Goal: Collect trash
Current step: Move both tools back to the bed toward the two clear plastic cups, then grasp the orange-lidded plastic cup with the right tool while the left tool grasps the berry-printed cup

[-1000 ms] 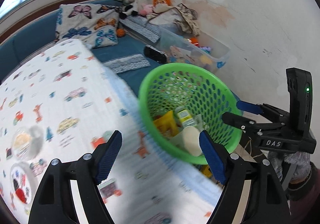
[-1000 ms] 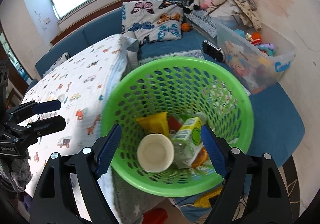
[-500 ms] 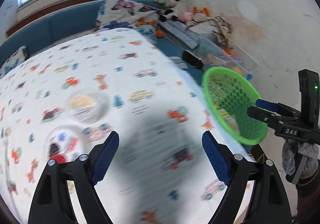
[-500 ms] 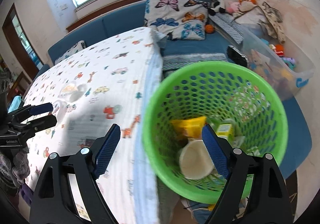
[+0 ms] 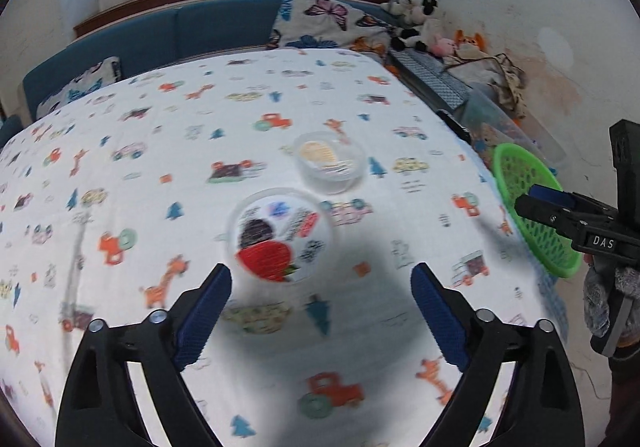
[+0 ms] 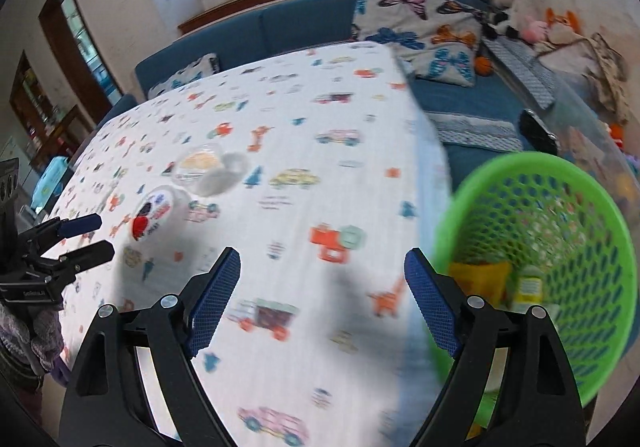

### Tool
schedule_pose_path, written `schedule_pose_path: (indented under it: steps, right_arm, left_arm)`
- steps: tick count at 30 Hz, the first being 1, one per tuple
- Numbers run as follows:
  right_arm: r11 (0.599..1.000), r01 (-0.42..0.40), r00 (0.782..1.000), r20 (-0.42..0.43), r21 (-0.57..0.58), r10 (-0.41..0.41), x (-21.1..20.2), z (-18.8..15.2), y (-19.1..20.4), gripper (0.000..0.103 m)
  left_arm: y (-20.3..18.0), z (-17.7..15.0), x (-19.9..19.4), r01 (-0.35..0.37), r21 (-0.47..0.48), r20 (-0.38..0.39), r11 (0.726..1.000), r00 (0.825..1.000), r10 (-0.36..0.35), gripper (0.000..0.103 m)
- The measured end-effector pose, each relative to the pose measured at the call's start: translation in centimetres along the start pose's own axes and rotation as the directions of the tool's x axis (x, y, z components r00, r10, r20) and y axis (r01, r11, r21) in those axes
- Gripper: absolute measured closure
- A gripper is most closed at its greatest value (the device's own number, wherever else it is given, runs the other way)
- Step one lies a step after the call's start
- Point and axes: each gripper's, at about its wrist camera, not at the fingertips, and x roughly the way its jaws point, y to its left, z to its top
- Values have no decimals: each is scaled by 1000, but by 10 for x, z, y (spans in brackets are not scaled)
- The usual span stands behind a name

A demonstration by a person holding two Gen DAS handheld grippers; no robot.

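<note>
Two clear plastic cups lie on the patterned tablecloth [image 5: 160,167]. The nearer cup with a red strawberry lid [image 5: 278,241] sits just ahead of my open, empty left gripper [image 5: 320,299]. The second cup with a yellow lid [image 5: 329,161] lies beyond it. Both show in the right wrist view, the strawberry cup [image 6: 154,217] and the yellow-lid cup [image 6: 208,169]. My right gripper [image 6: 322,287] is open and empty over the table's right edge, beside the green mesh basket [image 6: 536,271] holding a yellow wrapper [image 6: 478,281] and a carton [image 6: 528,287]. The basket's rim also shows in the left wrist view [image 5: 532,211].
A blue sofa [image 6: 280,27] with butterfly cushions [image 6: 420,31] runs behind the table. Plush toys [image 5: 420,27] and a clear storage bin [image 6: 592,139] stand along the right wall. The table edge drops off beside the basket.
Both grippers have swung left, away from the basket and toward the table. The two cups have come to the middle of the left wrist view; the basket has slid to the right.
</note>
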Motion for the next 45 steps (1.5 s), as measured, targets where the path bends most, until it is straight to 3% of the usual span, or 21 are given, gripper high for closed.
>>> schedule_pose_path:
  steps: [11,22,40,45]
  right_arm:
    - [992,-58,997,-48,-109,53,50,26,66,19]
    - [977,-70,995,-83,-200,54,93,46,110,19]
    - [972,-63,993,-112,-226,38,144,65,132,20]
    - [971,-52,994,-106,-233,28,147,65,133,34]
  left_arm:
    - [26,-14,-6,-45,-5,-2,999,999,45,12]
    - [44,-21,-2,-66,-26,-19,997,998,66,11]
    - [51,-17,14,-60,-18,-44,998,997,59,11]
    - [50,-12,18,-61,-11,-47,998,997,60,11]
